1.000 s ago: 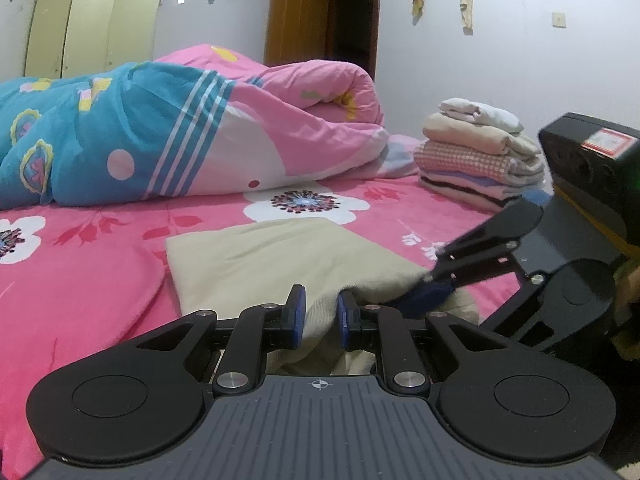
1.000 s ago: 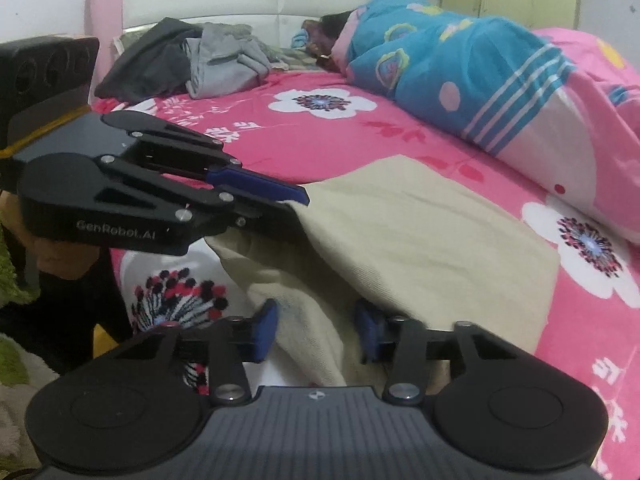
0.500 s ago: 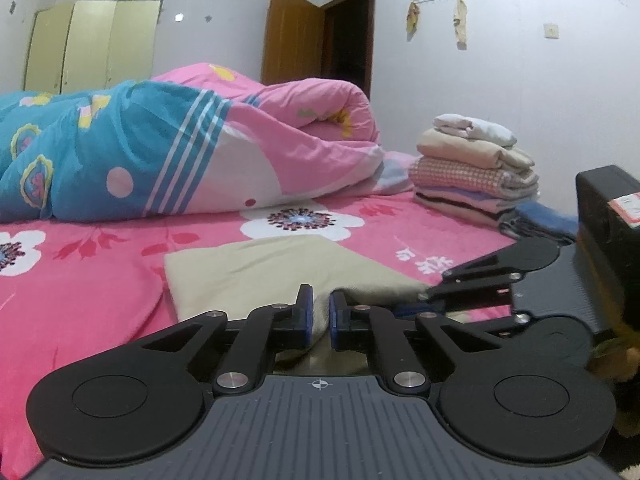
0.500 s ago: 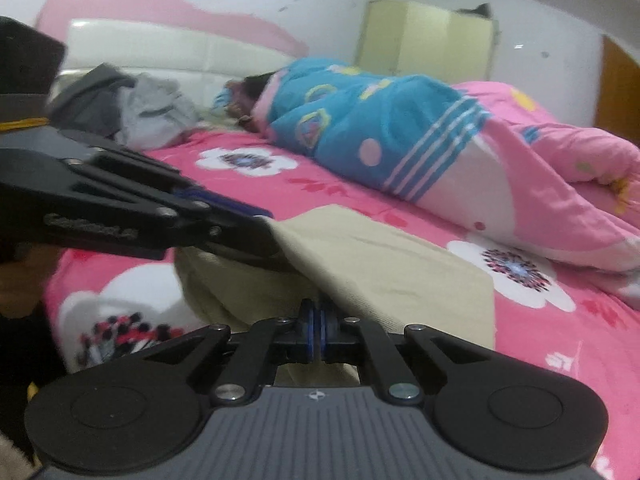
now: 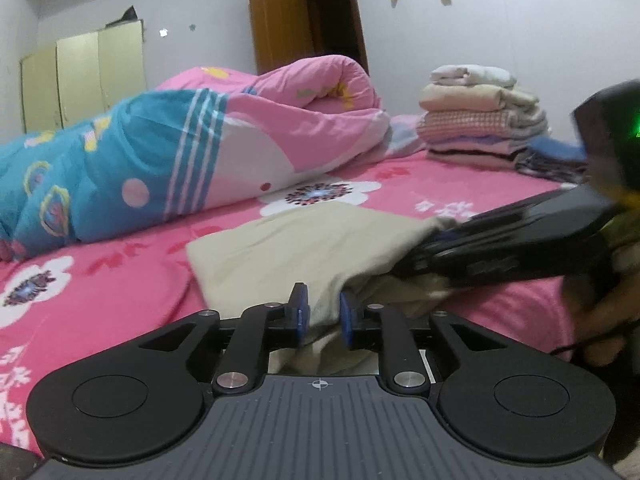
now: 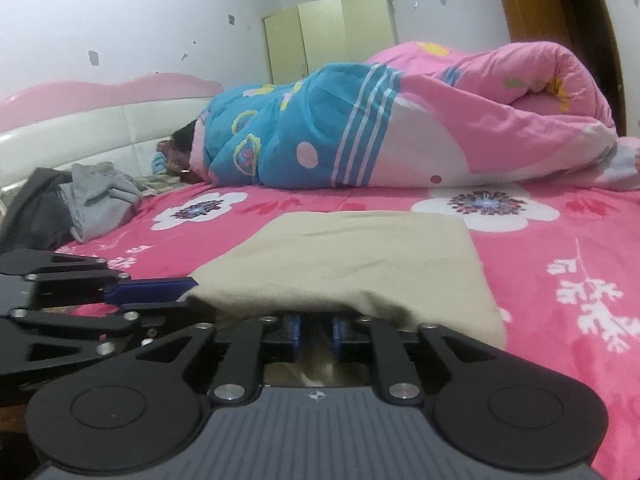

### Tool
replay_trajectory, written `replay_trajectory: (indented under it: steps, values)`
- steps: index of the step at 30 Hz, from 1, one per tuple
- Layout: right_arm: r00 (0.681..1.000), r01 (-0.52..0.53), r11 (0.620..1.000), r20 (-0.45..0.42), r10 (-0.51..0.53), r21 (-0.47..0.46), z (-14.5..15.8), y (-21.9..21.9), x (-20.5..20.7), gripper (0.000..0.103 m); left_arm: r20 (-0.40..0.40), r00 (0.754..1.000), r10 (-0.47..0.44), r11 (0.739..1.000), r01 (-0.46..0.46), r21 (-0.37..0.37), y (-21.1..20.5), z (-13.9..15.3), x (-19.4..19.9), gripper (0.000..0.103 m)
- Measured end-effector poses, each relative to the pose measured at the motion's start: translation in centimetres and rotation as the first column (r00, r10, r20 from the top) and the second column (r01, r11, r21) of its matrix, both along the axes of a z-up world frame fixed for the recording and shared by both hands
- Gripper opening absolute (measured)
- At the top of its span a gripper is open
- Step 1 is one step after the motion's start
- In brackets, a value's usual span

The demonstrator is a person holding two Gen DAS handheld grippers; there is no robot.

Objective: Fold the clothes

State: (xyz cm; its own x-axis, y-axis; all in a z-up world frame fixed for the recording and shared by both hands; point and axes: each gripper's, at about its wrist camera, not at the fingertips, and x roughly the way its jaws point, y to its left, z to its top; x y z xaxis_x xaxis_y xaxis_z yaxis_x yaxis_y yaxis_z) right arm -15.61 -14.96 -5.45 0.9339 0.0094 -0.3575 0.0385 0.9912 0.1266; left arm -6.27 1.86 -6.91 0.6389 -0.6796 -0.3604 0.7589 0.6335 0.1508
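Two grippers are at the near edge of a beige garment (image 5: 304,240) that lies flat on the pink flowered bed sheet (image 5: 120,280). The left gripper (image 5: 322,318) has its blue pads (image 5: 303,318) a little apart, with the hem of the garment between them but not pressed. The right gripper (image 6: 316,326) is partly under the cloth edge; its fingers also stand a little apart, and loose cloth lies between them. In the left view the right gripper comes in from the right side, blurred, with a hand (image 5: 600,320) behind it.

Behind the garment a rolled pink and blue quilt (image 6: 400,128) lies across the bed. A stack of folded clothes (image 5: 480,116) stands on the far right of the bed. Some grey clothes (image 6: 92,204) lie in a heap near the headboard (image 6: 100,128).
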Motion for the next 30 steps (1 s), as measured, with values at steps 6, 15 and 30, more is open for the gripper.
replay_trajectory:
  steps: [6, 15, 30]
  values:
    - [0.999, -0.032, 0.999, 0.025, 0.033, -0.037, 0.5, -0.2, -2.7, 0.024, 0.007, 1.0, 0.024, 1.0, -0.024, -0.01, 0.4, 0.0, 0.2, 0.019]
    - [0.999, 0.039, 0.998, 0.023, -0.038, -0.059, -1.7, 0.1, 0.5, 0.007, 0.018, 1.0, 0.022, 0.999, -0.023, 0.023, 0.4, -0.2, 0.1, 0.011]
    - [0.997, 0.048, 0.997, 0.062, -0.044, -0.059, 0.5, -3.8, -4.7, 0.034, 0.103, 0.993, -0.054, 0.993, 0.042, 0.114, -2.5, 0.1, -0.7, 0.027]
